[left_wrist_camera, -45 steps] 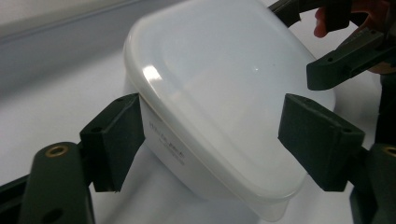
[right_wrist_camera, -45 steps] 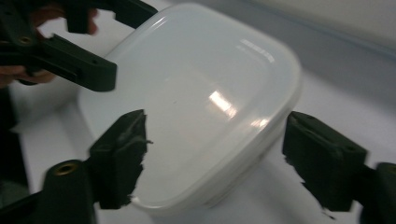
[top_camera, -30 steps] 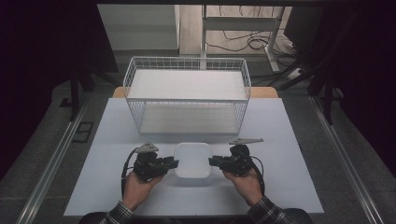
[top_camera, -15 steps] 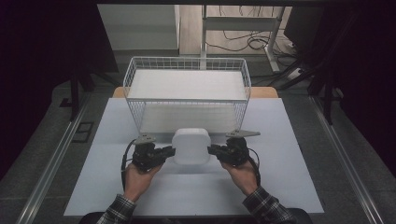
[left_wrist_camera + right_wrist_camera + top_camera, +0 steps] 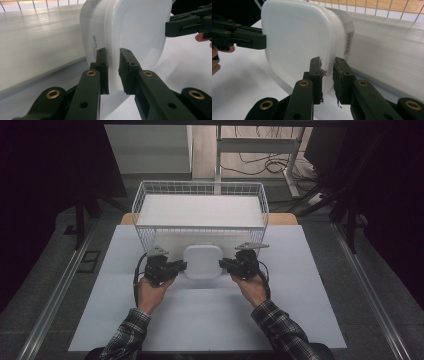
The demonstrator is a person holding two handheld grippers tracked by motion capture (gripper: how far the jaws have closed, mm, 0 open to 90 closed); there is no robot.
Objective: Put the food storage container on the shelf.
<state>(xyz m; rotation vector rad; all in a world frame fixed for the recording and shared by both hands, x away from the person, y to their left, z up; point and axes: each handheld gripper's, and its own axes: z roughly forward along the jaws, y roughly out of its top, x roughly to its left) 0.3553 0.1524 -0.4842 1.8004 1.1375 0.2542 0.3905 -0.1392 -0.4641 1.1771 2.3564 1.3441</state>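
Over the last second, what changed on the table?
The white lidded plastic container, gripped at its rim on opposite sides by the left gripper and right gripper, travelled away from the person up to the white wire basket. Both grips stayed shut on it; the basket kept its place.

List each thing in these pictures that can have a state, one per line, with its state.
White container: lid on, lifted off the table, gripped at both side rims.
Left gripper: shut on the container's rim.
Right gripper: shut on the opposite rim.
Wire basket: upright on the table, nothing inside.
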